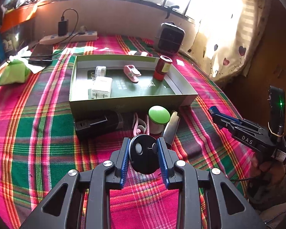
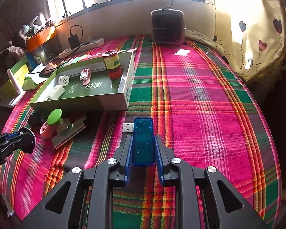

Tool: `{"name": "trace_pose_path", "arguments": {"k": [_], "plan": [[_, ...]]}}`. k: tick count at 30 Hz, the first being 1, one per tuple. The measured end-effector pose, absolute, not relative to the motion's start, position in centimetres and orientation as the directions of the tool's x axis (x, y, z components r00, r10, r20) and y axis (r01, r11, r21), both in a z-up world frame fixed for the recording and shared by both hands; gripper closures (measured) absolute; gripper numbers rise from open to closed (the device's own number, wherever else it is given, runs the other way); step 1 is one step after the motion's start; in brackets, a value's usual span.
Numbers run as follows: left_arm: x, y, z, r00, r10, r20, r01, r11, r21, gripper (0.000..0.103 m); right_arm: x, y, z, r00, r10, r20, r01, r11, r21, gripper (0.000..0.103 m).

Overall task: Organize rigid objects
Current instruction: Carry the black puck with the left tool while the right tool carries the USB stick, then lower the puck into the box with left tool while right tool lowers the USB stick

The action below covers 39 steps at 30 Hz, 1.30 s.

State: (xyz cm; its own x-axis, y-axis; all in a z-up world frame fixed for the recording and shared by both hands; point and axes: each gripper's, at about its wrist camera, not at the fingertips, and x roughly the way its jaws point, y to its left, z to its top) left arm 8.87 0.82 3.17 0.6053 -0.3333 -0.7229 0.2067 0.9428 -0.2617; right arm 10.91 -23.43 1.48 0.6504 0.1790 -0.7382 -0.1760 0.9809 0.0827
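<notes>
The box (image 1: 124, 103) already holds a red jar (image 1: 162, 67), a pink clip (image 1: 131, 73), a white roll (image 1: 100, 70) and a white adapter (image 1: 102, 86). The left gripper (image 1: 143, 152) clamps a black disc (image 1: 144, 155) just before the box; the right gripper (image 2: 143, 148) pinches a blue USB stick (image 2: 143, 141), off the box's right corner. Left (by my reckoning): a green-capped pot (image 1: 158, 118), a black block (image 1: 97, 123) and a metal piece (image 1: 170, 128), crowding the box's near wall.
</notes>
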Motion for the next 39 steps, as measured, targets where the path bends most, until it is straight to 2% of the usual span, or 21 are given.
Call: {"name": "trace_pose_path", "arguments": {"k": [21,39], "plan": [[12.8,2.0,6.9,0.668,-0.329,-0.668,0.229,0.944,-0.236,0.076,13.2,-19.7,5.0,0.675,0.253,-0.694,-0.29,0.955,0.066,0.08],[20.3,2.4,5.1,0.622,-0.337,-0.707,0.212,0.942,-0.262,0.076,19.0,-15.8,3.7,0.598,0.317,-0.736,-0.357,0.928,0.109,0.08]]}}
